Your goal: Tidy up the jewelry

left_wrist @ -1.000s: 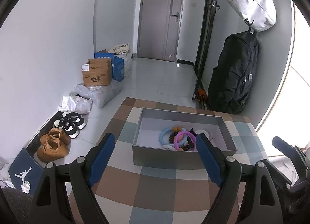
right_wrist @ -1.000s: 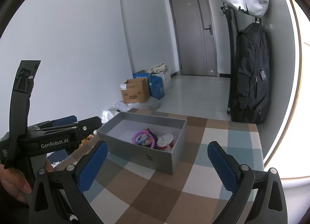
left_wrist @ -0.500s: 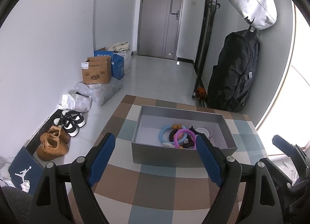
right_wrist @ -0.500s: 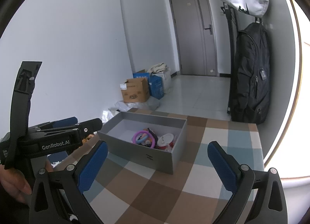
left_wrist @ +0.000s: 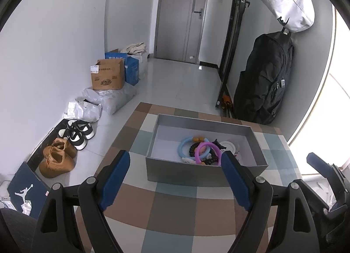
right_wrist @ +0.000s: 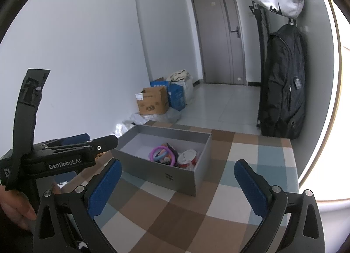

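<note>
A grey open box (left_wrist: pixel 153 161) stands on the checkered tablecloth (left_wrist: pixel 172 209). Inside lie a light blue ring (left_wrist: pixel 182 147), a purple ring (left_wrist: pixel 204 145), black beaded pieces and a white round item (left_wrist: pixel 227 145). My left gripper (left_wrist: pixel 175 178) is open and empty, held above the cloth in front of the box. My right gripper (right_wrist: pixel 175 185) is open and empty, to the right of the box (right_wrist: pixel 175 178). The purple ring (right_wrist: pixel 157 151) also shows in the right wrist view. The left gripper's body (right_wrist: pixel 65 159) shows at its left.
Shoes (left_wrist: pixel 76 132), cardboard boxes (left_wrist: pixel 108 77) and bags lie on the floor at left. A black backpack (left_wrist: pixel 264 82) and a white bag (left_wrist: pixel 288 1) hang on the right wall. The table edge runs just beyond the box.
The left wrist view has shifted slightly; the box sits a little lower and nearer in it. Both grippers stay open and empty.
</note>
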Available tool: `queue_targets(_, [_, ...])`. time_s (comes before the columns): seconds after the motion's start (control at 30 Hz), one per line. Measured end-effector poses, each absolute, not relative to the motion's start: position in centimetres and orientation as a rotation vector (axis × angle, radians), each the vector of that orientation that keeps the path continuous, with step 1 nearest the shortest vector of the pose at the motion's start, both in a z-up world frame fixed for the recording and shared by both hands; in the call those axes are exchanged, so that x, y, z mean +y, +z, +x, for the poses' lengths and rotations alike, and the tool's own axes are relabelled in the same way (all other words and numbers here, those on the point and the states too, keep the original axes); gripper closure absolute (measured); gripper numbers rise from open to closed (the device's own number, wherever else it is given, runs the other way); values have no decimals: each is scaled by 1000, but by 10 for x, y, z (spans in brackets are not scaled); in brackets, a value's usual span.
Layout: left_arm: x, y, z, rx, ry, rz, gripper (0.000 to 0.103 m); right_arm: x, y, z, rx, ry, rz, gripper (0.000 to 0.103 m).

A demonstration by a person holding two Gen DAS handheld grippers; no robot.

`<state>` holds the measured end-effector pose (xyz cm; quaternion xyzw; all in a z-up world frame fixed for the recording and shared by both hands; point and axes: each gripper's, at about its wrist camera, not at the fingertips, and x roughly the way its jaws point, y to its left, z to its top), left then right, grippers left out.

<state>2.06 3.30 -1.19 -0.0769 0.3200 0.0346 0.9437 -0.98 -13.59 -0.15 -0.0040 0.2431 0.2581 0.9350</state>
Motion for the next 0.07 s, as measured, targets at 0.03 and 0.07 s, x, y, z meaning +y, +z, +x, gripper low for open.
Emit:
queue_targets(0.03, [33, -11, 20, 649, 65, -157, 21, -136, -2, -9, 499, 527, -5, 0])
queue_targets(0.07, [33, -10, 20, 642, 59, -162, 21, -136, -2, -8, 501, 526, -1, 0])
